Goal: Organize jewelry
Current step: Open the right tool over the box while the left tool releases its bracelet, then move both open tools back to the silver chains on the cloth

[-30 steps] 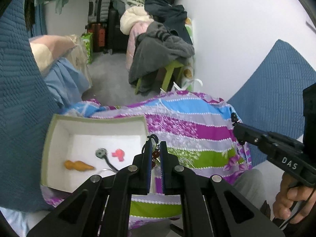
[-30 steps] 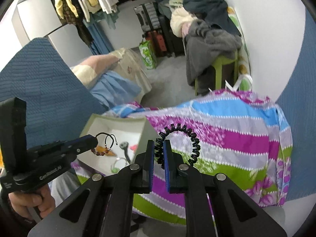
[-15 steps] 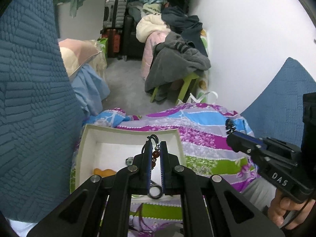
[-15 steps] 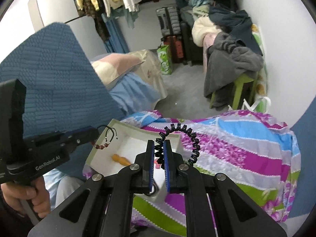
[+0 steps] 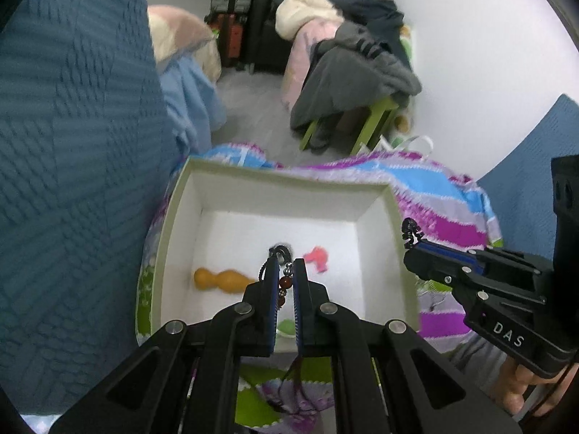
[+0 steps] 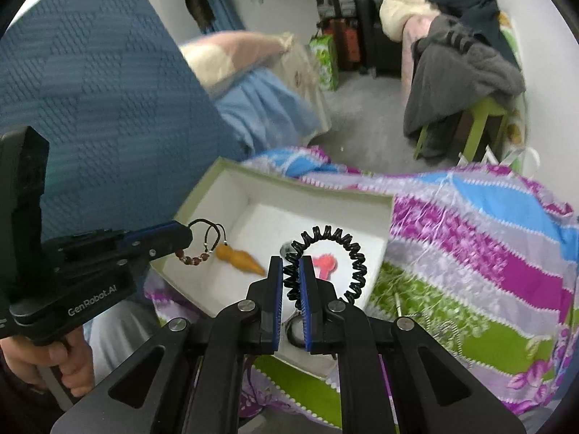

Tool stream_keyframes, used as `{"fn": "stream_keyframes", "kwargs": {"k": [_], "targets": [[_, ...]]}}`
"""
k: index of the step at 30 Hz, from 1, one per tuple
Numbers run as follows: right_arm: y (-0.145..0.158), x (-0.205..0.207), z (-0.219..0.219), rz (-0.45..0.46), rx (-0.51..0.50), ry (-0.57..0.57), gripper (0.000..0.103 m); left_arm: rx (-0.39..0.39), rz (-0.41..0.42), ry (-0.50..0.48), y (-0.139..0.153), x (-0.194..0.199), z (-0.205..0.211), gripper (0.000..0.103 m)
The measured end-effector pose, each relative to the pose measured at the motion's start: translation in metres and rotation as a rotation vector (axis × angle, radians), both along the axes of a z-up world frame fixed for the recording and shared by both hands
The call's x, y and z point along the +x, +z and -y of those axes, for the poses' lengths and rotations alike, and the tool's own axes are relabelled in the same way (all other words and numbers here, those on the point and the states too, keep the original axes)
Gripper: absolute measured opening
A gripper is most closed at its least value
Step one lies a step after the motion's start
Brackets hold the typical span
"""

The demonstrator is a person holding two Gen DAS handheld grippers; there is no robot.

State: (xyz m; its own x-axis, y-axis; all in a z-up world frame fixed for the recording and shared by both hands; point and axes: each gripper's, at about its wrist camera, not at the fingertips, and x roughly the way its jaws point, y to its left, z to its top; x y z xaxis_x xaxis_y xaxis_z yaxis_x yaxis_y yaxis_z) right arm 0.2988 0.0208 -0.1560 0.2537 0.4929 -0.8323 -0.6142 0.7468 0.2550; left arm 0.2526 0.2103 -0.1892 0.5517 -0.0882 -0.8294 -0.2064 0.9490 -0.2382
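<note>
Both grippers hover over an open white box (image 5: pixel 170 217) with a pale green rim, set on a striped purple, blue and green cloth (image 6: pixel 470 238). The left gripper (image 5: pixel 284 275) has its jaws clenched on a beaded bracelet (image 5: pixel 284 284) with reddish-brown beads and a dark cord; the bracelet hangs above the box floor near the box's near-middle, cord loops sticking out past the tips in the right wrist view (image 6: pixel 206 233). The right gripper (image 6: pixel 291 271) has its jaws clamped on a black coiled hair tie (image 6: pixel 356 258), whose loop stands up and to the right of the tips, over the box's right part. Inside the box, on the floor: an orange gourd-shaped piece (image 5: pixel 220 280) at left, a pink piece (image 5: pixel 316 256) right of centre, a small dark round piece (image 5: pixel 281 249) between them just beyond the left tips, and something green (image 5: pixel 287 325) at the near wall, mostly hidden. A person's hand (image 6: pixel 47 358) grips the left handle at lower left. Far side: a green stool (image 6: pixel 485 126) piled with grey clothing, and suitcases at the wall.
</note>
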Motion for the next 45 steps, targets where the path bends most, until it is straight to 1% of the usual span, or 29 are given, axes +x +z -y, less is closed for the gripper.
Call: {"fn": "stream_keyframes", "kwargs": {"k": [2,5,8,9,12,13,14,15,21,22,23,24,26,27,28,33,37,41,45], "targets": [[-0.013,0.0,-0.003,-0.025,-0.016,0.011,0.007,-0.01,-0.019,-0.001,-0.012,-0.002,-0.001,0.006],[-0.026,0.0,-0.005,-0.057,-0.027,0.019,0.008,-0.013,-0.035,0.0,-0.022,-0.003,-0.003,0.006],[-0.033,0.0,-0.007,-0.08,-0.026,0.035,0.008,-0.017,-0.031,-0.002,-0.024,-0.003,-0.003,0.007],[-0.033,0.0,-0.007,-0.082,-0.026,0.039,0.008,-0.007,-0.024,-0.001,-0.023,-0.003,-0.003,0.007],[-0.028,0.001,-0.006,-0.086,-0.006,0.054,0.009,0.016,0.002,-0.002,-0.015,-0.003,-0.001,0.008],[-0.026,0.002,-0.005,-0.086,0.001,0.059,0.013,0.016,0.008,-0.001,-0.013,-0.002,-0.001,0.008],[-0.024,0.002,-0.004,-0.085,0.007,0.061,0.022,0.015,0.019,0.001,-0.009,-0.003,0.0,0.008],[-0.02,0.003,-0.002,-0.08,0.02,0.065,0.025,0.017,0.025,0.003,-0.007,-0.003,0.001,0.008],[0.008,0.005,0.013,-0.017,0.062,0.066,0.026,0.019,0.062,0.029,0.011,-0.003,0.011,0.009],[0.013,0.006,0.016,-0.003,0.065,0.063,0.026,0.018,0.066,0.028,0.014,-0.003,0.013,0.011],[0.017,0.007,0.02,0.008,0.069,0.06,0.026,0.017,0.069,0.027,0.016,-0.002,0.017,0.02],[0.023,0.008,0.025,0.019,0.076,0.055,0.026,0.017,0.076,0.03,0.019,-0.002,0.02,0.034],[0.032,0.009,0.036,0.042,0.091,0.042,0.026,0.024,0.101,0.034,0.025,-0.003,0.027,0.047],[0.036,0.009,0.04,0.051,0.092,0.037,0.026,0.028,0.113,0.031,0.029,-0.002,0.032,0.051],[0.04,0.008,0.047,0.063,0.095,0.028,0.026,0.027,0.115,0.027,0.031,-0.001,0.037,0.052],[0.053,0.007,0.081,0.102,0.108,-0.025,0.026,-0.014,0.126,0.011,0.04,0.003,0.06,0.053],[0.051,0.005,0.114,0.123,0.106,-0.07,0.026,-0.079,0.114,-0.005,0.041,0.01,0.077,0.053],[0.04,0.007,0.143,0.116,0.103,-0.114,0.026,-0.12,0.071,-0.037,0.038,0.021,0.103,0.051],[0.023,0.006,0.172,0.106,0.094,-0.143,0.026,-0.179,-0.008,-0.075,0.034,0.035,0.132,0.051]]}}
